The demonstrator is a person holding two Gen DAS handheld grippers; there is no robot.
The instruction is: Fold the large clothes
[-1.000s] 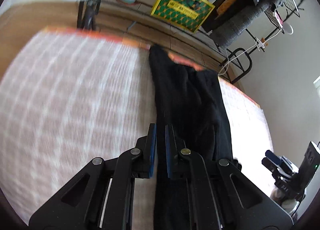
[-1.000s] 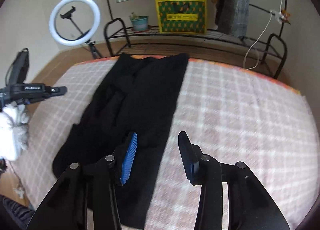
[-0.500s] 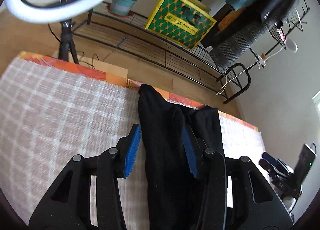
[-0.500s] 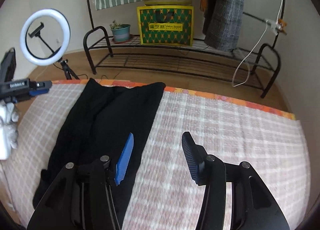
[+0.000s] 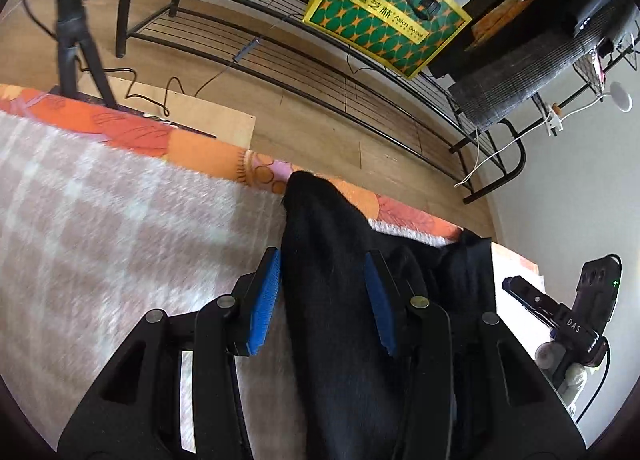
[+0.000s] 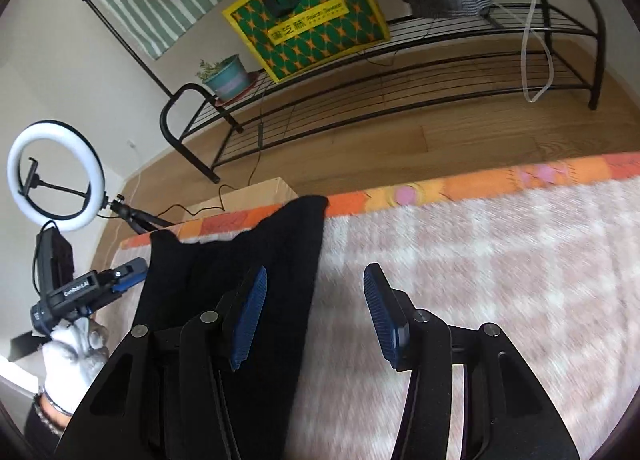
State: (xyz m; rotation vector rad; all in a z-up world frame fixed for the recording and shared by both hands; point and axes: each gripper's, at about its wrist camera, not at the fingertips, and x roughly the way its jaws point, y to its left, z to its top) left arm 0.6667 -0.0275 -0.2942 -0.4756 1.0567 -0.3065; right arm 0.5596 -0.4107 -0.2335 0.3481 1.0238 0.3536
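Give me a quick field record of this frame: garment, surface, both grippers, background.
garment: black garment lying lengthwise, far end at the blanket's edge
surface: pink-and-white checked blanket over an orange patterned sheet
left gripper: open, jaws over the garment's left edge, nothing clamped
right gripper: open, jaws straddling the garment's right edge, nothing clamped
background: black wire rack, green-and-yellow box, potted plant, ring light
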